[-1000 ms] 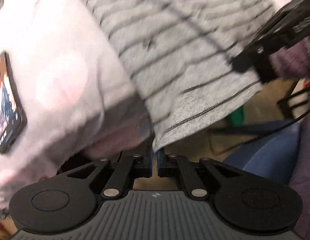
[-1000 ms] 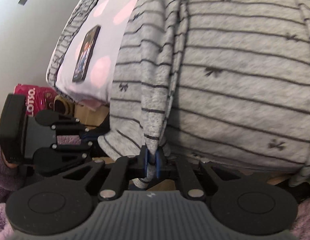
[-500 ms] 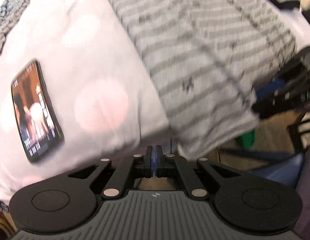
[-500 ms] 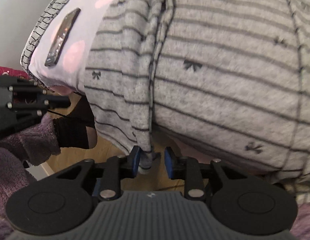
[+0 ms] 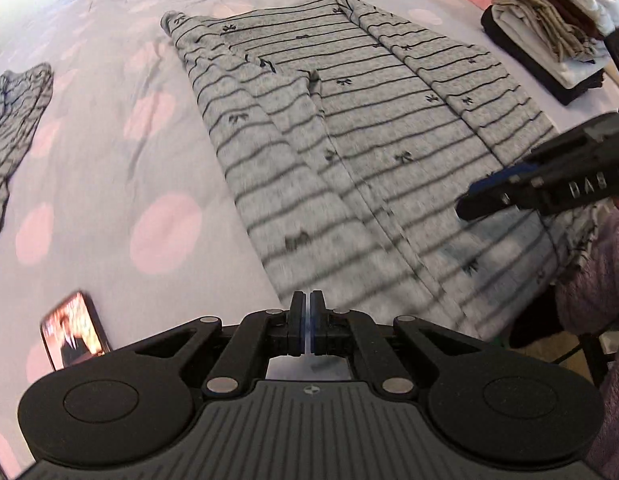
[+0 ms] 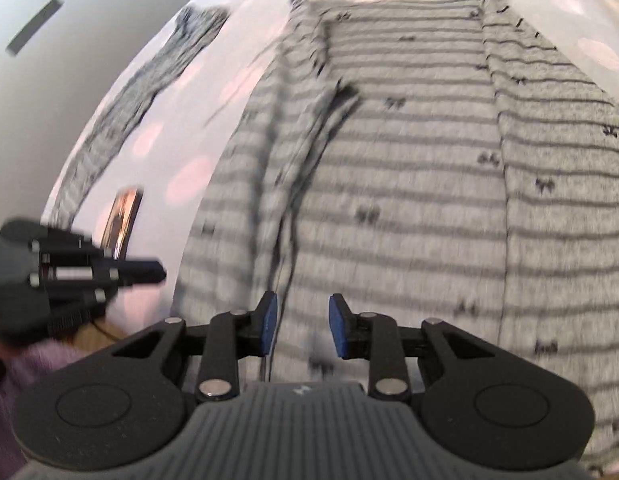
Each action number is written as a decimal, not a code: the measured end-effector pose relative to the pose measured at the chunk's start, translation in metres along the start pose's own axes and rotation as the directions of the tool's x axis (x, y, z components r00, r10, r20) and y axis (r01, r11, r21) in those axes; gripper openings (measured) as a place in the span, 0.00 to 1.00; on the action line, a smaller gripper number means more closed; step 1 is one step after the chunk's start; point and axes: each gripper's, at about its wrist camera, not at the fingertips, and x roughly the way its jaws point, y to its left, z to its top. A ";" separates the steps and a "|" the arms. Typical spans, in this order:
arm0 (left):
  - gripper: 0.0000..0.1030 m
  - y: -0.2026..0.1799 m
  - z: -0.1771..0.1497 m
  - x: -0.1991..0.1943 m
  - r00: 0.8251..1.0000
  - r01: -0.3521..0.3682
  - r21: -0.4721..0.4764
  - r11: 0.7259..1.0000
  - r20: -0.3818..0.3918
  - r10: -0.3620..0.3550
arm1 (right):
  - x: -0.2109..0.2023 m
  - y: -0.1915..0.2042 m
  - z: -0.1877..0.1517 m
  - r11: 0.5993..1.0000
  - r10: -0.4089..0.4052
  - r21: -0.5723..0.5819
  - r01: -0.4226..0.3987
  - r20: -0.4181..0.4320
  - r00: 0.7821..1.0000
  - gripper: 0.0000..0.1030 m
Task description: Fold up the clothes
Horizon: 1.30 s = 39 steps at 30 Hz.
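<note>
A grey striped garment (image 5: 349, 140) with small bows lies spread on the dotted bedsheet (image 5: 109, 160), both side parts folded in over its middle. My left gripper (image 5: 307, 328) hangs above the garment's near left corner, shut with nothing between its pads. My right gripper (image 6: 302, 326) hovers over the garment's (image 6: 409, 200) near edge with its jaws open and only cloth far beneath them. Each gripper shows in the other's view: the right gripper (image 5: 469, 200) at the right edge, the left gripper (image 6: 157, 272) at the left edge.
A lit phone (image 5: 73, 332) lies on the sheet, left of the garment. A second striped garment (image 5: 13, 120) lies at the far left. A stack of folded clothes (image 5: 549, 20) sits at the far right. Purple sleeves (image 5: 597, 280) show behind the grippers.
Both grippers let go of the garment's hem and rose back from it. The right jaws opened. The garment, earlier hanging over the bed's edge, now lies flat.
</note>
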 end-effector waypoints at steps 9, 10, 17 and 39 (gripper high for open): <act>0.00 0.039 0.036 0.032 1.000 0.018 -0.129 0.991 0.010 -0.017 | 0.034 -0.011 0.061 0.993 0.020 0.113 -0.025 0.047 0.999 0.40; 0.00 0.043 0.040 0.036 1.000 0.025 -0.144 0.989 0.015 -0.024 | 0.039 -0.013 0.066 0.991 0.025 0.128 -0.032 0.054 0.998 0.40; 0.00 0.055 0.060 0.058 0.997 0.076 -0.209 0.975 0.049 -0.067 | 0.069 -0.033 0.093 0.970 0.062 0.228 -0.084 0.101 0.993 0.40; 0.00 0.065 0.057 0.067 0.999 0.038 -0.229 0.973 0.037 -0.030 | 0.086 -0.034 0.106 0.969 0.017 0.242 -0.055 0.156 0.988 0.36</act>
